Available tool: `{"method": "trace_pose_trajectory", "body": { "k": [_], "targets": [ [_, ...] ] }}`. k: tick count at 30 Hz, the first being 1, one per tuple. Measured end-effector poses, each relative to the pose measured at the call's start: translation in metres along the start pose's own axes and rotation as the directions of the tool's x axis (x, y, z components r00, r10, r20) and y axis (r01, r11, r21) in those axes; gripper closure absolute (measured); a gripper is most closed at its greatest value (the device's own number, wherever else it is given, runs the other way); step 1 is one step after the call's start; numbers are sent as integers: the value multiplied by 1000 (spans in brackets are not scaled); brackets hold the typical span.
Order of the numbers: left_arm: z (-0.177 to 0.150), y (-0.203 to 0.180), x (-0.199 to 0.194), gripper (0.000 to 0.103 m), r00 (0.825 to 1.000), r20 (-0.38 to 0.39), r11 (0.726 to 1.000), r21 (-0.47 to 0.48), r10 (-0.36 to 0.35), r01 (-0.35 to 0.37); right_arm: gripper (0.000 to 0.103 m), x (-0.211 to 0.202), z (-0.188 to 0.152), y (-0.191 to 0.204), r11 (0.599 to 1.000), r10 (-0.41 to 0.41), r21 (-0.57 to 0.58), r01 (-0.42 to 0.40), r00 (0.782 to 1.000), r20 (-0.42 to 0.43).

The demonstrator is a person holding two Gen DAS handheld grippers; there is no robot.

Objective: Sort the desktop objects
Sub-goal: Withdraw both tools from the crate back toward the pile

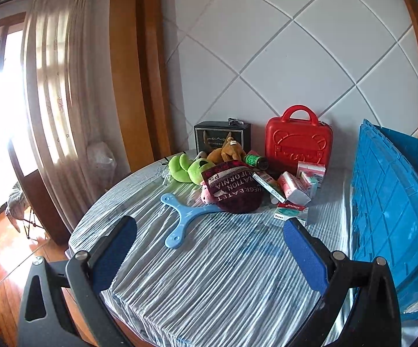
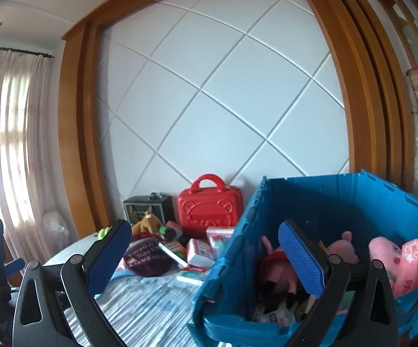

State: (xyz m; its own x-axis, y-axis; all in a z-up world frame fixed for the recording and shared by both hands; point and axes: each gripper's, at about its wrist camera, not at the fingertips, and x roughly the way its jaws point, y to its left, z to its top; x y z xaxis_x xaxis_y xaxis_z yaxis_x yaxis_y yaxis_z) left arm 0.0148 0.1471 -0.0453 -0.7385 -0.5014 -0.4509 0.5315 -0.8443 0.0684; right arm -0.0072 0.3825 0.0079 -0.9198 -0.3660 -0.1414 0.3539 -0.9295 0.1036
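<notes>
A pile of objects lies at the back of the striped tablecloth: a light blue boomerang, a maroon lettered cap, a green plush, a brown plush dog and several medicine boxes. My left gripper is open and empty, just in front of the boomerang. My right gripper is open and empty, above the near rim of the blue crate, which holds pink pig plushes and a pink box.
A red toy suitcase and a black box stand against the tiled wall. The blue crate fills the table's right side. The table edge drops to a wooden floor on the left, near a curtain.
</notes>
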Motion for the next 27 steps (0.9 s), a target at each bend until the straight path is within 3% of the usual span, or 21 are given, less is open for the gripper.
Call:
{"method": "trace_pose_trajectory", "body": {
  "k": [9, 14, 18, 21, 24, 27],
  "targets": [
    [3, 29, 58, 0, 999, -30, 999, 14, -29, 30, 0, 48, -9, 69, 996, 49, -76, -49, 999, -4],
    [1, 68, 135, 0, 995, -70, 998, 1, -66, 66, 0, 108, -31, 112, 996, 41, -79, -44, 999, -33],
    [-1, 98, 223, 0, 975, -160, 988, -4, -155, 157, 0, 169, -61, 136, 995, -47, -97, 38, 995, -91],
    [-3, 111, 288, 0, 952, -235, 975, 57, -194, 213, 0, 221, -89, 139, 986, -145, -111, 125, 969, -199],
    [-7, 122, 338, 0, 927, -302, 960, 94, -224, 263, 0, 268, -122, 125, 970, -241, -78, 229, 900, -364],
    [-12, 126, 380, 0, 894, -359, 948, 67, -267, 310, 0, 294, -150, 112, 951, -298, -80, 297, 825, -480]
  ]
}}
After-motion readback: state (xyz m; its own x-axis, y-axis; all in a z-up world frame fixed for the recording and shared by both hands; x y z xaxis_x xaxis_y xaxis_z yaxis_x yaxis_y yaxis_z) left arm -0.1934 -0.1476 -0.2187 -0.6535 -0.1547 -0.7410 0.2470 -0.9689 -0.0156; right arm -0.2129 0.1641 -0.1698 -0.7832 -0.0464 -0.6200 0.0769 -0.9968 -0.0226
